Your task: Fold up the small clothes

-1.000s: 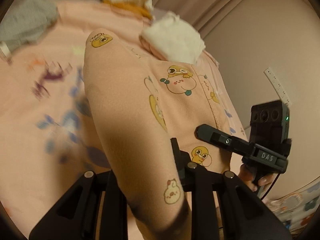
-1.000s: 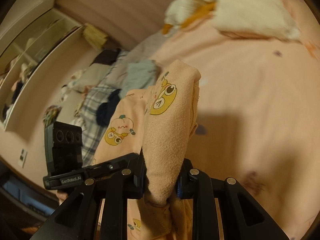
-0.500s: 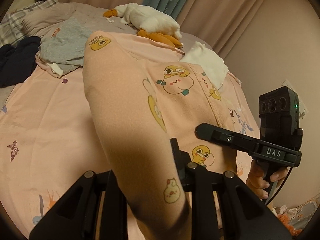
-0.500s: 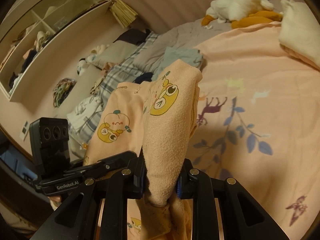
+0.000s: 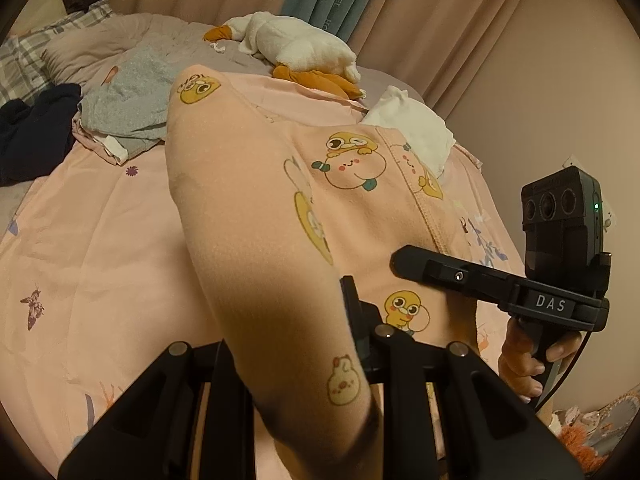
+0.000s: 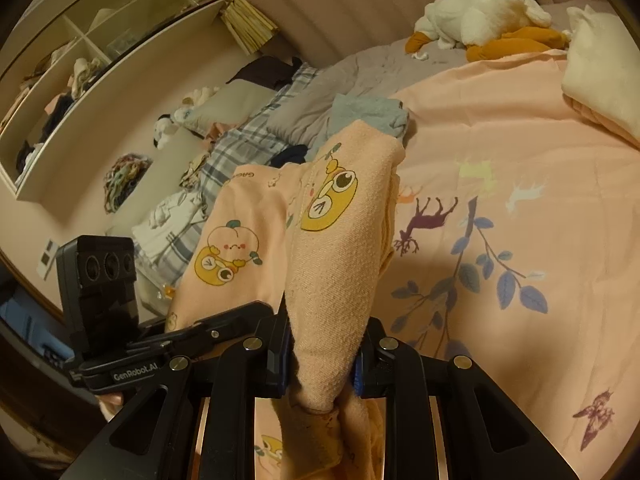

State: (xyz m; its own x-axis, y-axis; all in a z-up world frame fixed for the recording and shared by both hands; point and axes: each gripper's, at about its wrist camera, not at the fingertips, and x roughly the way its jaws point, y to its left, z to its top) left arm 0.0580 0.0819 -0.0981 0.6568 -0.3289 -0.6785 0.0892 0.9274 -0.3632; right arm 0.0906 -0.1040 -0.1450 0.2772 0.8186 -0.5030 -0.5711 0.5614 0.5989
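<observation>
A peach garment [image 5: 256, 208] printed with cartoon ducks hangs stretched between both grippers above the pink bedsheet [image 5: 100, 240]. In the left wrist view my left gripper [image 5: 288, 320] is shut on one bunched edge; the cloth drapes over its left finger and hides it. My right gripper [image 5: 402, 258] shows from the side at the right, held by a hand [image 5: 524, 364], at the garment's other edge. In the right wrist view the right gripper [image 6: 322, 344] pinches a thick fold of the garment [image 6: 340, 264], with the left gripper [image 6: 256, 312] close on the left.
A white plush goose [image 5: 296, 46] lies at the bed's far end. A folded white cloth [image 5: 416, 132] sits at the right edge. A grey garment [image 5: 128, 100] and dark clothes [image 5: 32, 132] are heaped at the left. Wall shelves [image 6: 80, 60] hold clutter.
Both grippers rose with the garment and tilted up, so the far end of the bed came into view. In the last half second they barely moved. Both grips are unchanged.
</observation>
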